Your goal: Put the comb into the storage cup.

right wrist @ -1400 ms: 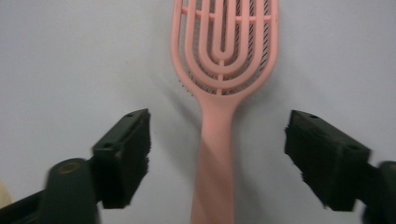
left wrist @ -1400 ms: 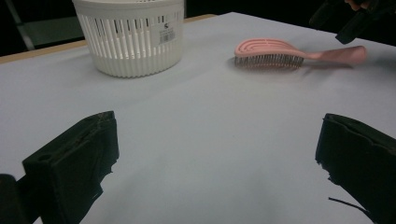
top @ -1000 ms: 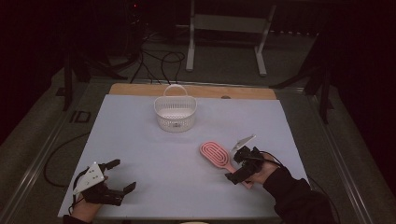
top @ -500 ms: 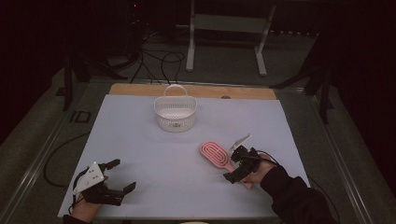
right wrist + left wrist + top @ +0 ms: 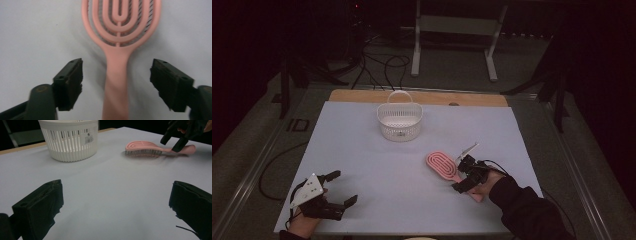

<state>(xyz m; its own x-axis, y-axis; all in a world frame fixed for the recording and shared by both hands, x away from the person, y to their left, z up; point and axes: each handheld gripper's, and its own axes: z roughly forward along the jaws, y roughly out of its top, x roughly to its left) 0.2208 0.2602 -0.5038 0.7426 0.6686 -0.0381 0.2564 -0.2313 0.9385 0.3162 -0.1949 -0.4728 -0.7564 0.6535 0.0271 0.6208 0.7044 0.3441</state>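
Lower right of the high view, we hold our right tool spread astride the pink hairbrush handle, head pointing upper left; left tool spread on the white bench.

The table had a pale sheet over it, with a white basket and pink hairbrush sitting apart.

left claw: jaws wide apart, low at near-left table edge
right claw: jaws spread, angled down, dark sleeve behind
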